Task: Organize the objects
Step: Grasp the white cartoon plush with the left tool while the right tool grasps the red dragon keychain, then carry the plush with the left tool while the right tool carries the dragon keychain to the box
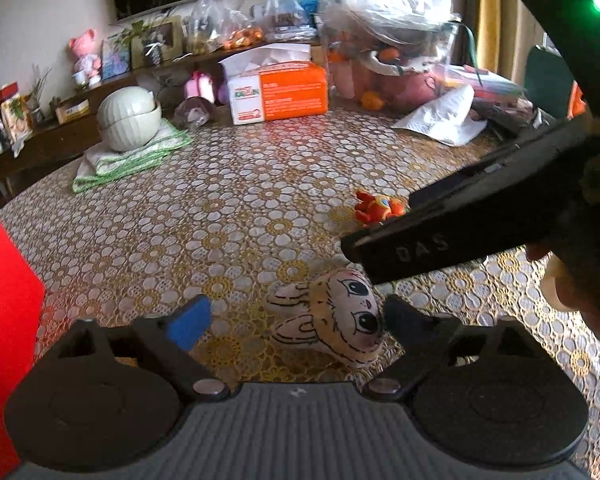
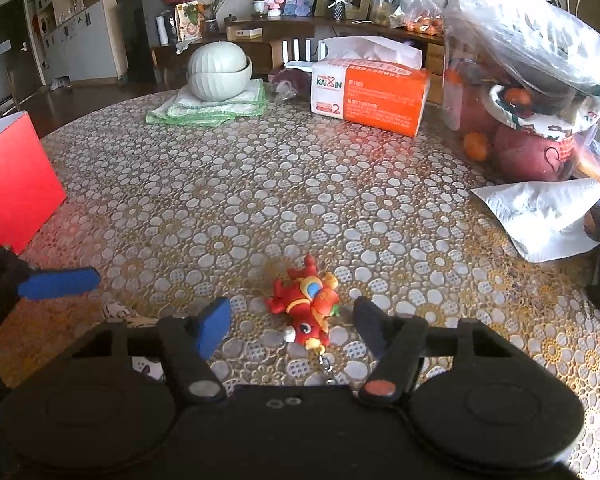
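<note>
A cream plush rabbit head (image 1: 340, 316) with drawn eyes lies on the flower-patterned table between the fingers of my open left gripper (image 1: 296, 320), nearer the right finger. A small red and orange dragon keychain toy (image 2: 306, 306) lies between the spread fingers of my open right gripper (image 2: 292, 324); the same red toy (image 1: 378, 207) shows farther out in the left wrist view. The right gripper's black body (image 1: 480, 216) crosses the right side of the left wrist view. A red box (image 2: 12, 188) stands at the table's left edge.
At the back stand an orange and white tissue box (image 2: 370, 88), stacked pale bowls (image 2: 218, 70) on folded green cloths, and a plastic-wrapped heap of fruit (image 2: 528, 92). A white crumpled paper (image 2: 540, 212) lies at the right. Shelves with clutter line the wall behind.
</note>
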{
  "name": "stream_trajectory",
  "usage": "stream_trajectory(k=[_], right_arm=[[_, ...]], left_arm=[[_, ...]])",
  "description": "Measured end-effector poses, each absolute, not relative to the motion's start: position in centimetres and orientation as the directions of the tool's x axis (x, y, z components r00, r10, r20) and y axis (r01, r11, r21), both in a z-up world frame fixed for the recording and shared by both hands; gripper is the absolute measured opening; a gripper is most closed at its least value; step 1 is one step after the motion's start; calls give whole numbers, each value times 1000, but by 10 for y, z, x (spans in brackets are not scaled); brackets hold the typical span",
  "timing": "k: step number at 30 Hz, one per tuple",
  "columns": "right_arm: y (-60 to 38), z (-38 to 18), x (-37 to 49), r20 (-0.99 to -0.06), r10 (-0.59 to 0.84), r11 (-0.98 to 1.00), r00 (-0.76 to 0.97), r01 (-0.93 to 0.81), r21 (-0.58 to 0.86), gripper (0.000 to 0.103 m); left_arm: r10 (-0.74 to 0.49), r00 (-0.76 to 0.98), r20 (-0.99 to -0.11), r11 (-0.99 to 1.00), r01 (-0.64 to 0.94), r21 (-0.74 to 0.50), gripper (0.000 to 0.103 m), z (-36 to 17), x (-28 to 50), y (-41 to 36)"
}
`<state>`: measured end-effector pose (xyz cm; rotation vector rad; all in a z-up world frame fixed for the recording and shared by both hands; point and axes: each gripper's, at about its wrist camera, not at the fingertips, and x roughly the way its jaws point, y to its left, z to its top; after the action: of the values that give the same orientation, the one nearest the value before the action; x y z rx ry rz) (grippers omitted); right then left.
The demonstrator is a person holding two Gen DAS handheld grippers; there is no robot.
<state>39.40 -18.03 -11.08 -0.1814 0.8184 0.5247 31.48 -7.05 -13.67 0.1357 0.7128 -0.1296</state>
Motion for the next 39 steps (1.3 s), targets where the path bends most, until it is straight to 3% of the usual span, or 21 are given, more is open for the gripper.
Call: stream_trajectory(k=[5,7,17,39], right_arm=[[-181,-110,393,-731,344,875,589,-484,21,48],[-181,-110,393,-730,337,877,595,-480,13,42],[-181,-99,380,-726,329,883,604,-470,9,38],[-181,12,244,-615,464,822,637,-569,32,38]], left_arm=[[-82,761,-644,980,178,86,63,-135,312,-75],[-82,762,-643,979,183,92,58,-134,311,-77],[-72,752,-655,983,165,81,54,-123,304,-73],[-139,786,-603,989,141,-43,54,-28,205,-28]])
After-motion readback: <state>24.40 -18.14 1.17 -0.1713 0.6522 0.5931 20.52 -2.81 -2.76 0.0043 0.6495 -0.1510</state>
